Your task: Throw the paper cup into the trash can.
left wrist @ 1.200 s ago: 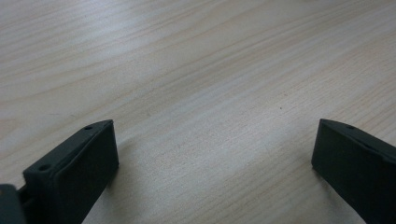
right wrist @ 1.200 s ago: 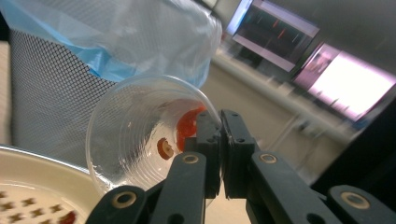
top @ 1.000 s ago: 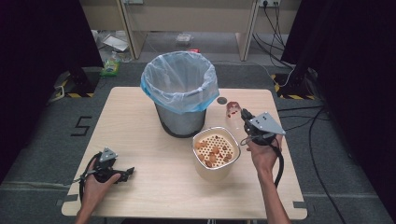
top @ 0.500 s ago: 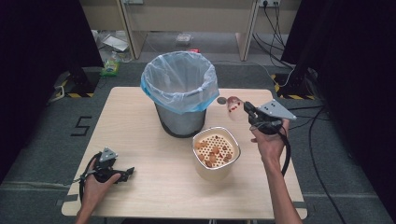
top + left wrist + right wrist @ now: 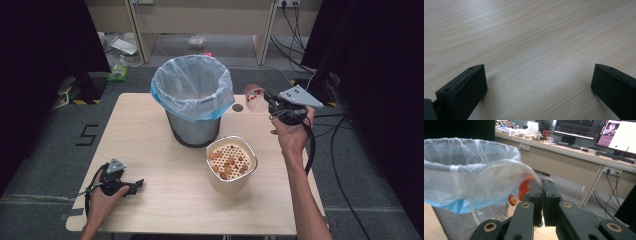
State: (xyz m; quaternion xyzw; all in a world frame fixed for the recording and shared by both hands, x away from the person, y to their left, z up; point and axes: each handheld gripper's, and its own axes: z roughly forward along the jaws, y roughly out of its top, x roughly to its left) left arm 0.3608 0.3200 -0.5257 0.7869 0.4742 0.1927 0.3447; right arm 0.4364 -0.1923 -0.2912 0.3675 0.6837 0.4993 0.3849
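Your right gripper (image 5: 266,99) is raised off the table (image 5: 150,130), jaws clamped on the rim of one clear plastic cup (image 5: 254,97), tipped on its side and held just right of the bin's rim, near it but apart. In the right gripper view the cup (image 5: 499,192) holds two red bits: one small slice (image 5: 512,200) and one larger piece (image 5: 524,187) by the jaws. One trash bin (image 5: 193,102), lined with one blue-edged bag, stands mid-table. One cream pot (image 5: 231,165) with a perforated insert sits in front of the bin, several orange-brown chunks inside; count unclear. One dark round spot (image 5: 237,107) shows on the tabletop near the bin. Your left gripper (image 5: 134,185) rests at the near left of the table, jaws spread wide with nothing between them but bare wood (image 5: 529,50).
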